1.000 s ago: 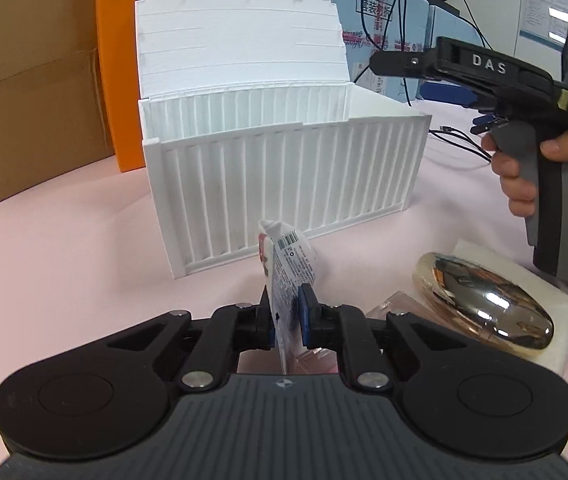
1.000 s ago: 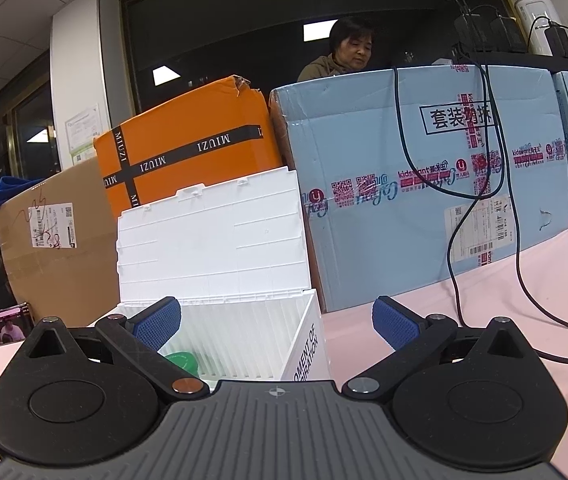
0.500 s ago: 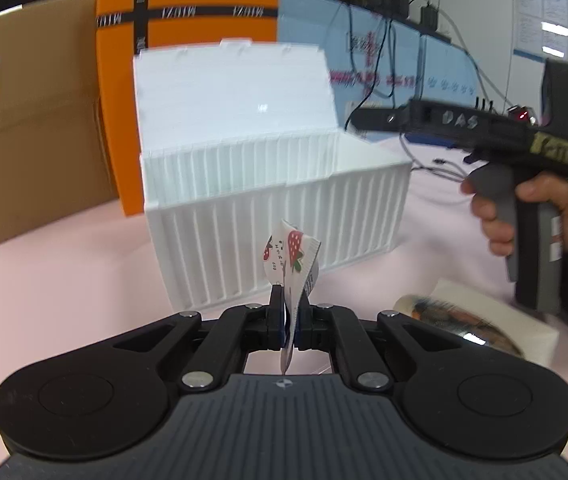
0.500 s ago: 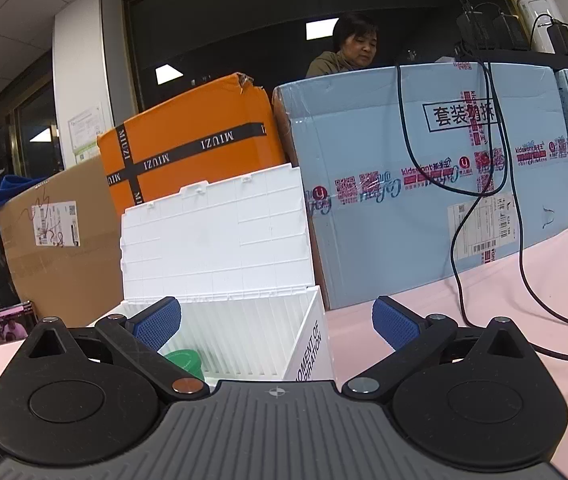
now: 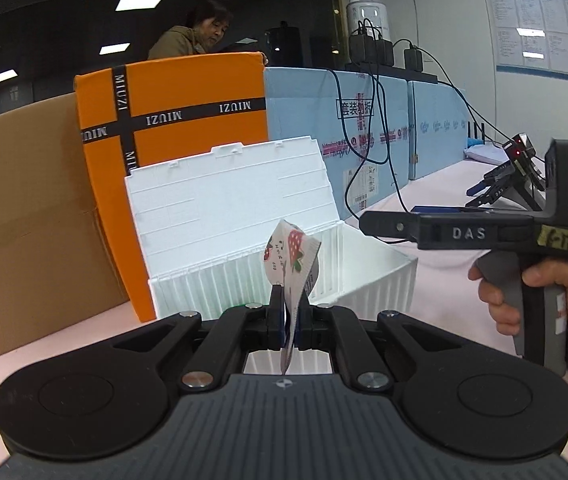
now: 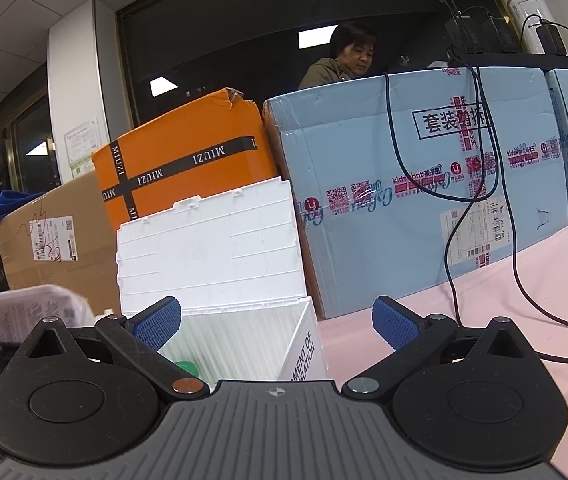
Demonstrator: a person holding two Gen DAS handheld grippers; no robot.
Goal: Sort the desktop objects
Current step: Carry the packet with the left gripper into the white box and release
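Observation:
My left gripper (image 5: 292, 320) is shut on a small packet with strawberry print (image 5: 290, 256), which stands up between the pads. It hangs just in front of and above the near rim of the white ribbed box (image 5: 376, 280). The box's lid (image 5: 235, 208) stands open behind it. A hand holds my right gripper (image 5: 380, 224) to the right, above the box's right end. In the right wrist view that gripper (image 6: 275, 324) is open and holds nothing. The box (image 6: 300, 344) lies below it with a green object (image 6: 185, 366) inside. The packet (image 6: 23, 312) shows at the left.
Behind the white box stand an orange MIUZI carton (image 5: 187, 112), a brown cardboard box (image 5: 31, 232) and light blue cartons (image 6: 424, 184). Black cables (image 6: 516, 280) trail over the pink tabletop (image 6: 464, 300) at the right. A person (image 6: 348, 60) sits behind the cartons.
My left gripper has risen with the packet from table height to the box's rim. The shiny mouse and foam pad have dropped out of view. The right gripper has hardly moved.

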